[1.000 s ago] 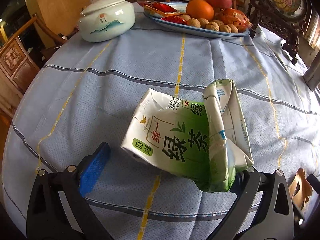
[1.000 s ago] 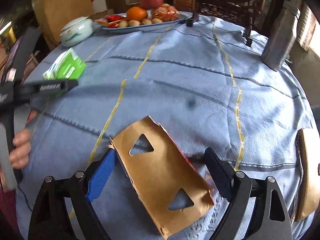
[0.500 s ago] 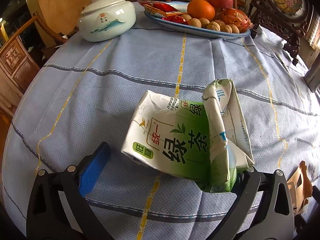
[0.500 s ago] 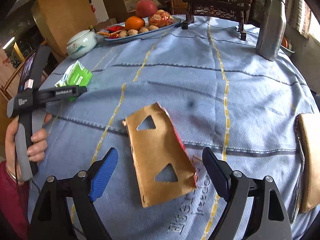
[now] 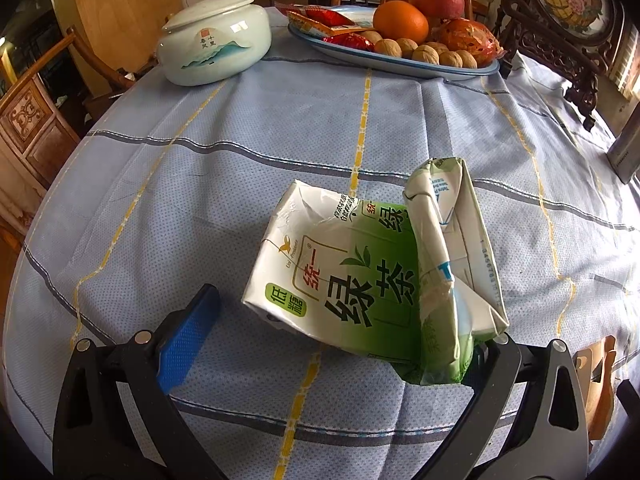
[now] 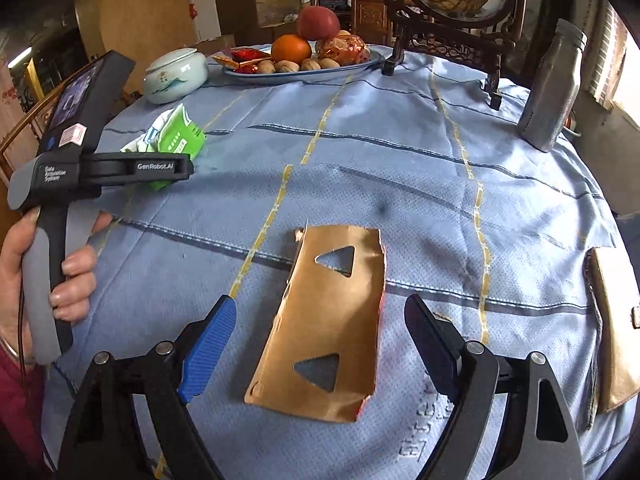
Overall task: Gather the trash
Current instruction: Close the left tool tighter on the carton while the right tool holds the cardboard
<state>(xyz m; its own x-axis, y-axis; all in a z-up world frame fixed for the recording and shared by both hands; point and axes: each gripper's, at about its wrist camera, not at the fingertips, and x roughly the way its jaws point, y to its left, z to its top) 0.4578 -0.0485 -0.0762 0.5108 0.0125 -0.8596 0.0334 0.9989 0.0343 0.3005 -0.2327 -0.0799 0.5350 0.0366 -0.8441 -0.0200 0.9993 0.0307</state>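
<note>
Carton (image 5: 360, 280) hides left hand-held gripper (image 5: 340, 332) pad

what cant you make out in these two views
- Left gripper, left wrist view: its right finger tip is hidden behind the crushed green tea carton, so contact is unclear.
- Tan pouch, right wrist view: cut off by the right edge.
- Brown cardboard piece: underside hidden; only a red edge shows.

The right tool (image 6: 320, 332) hangs with its jaws spread wide, either side of a flat brown cardboard piece with two triangular cut-outs (image 6: 324, 320) lying on the blue-clothed counter (image 6: 400, 168). Far off to its left, a hand (image 6: 48, 272) holds the left tool (image 6: 120, 168) above a crumpled green-and-white drink carton (image 6: 176, 140).
</note>
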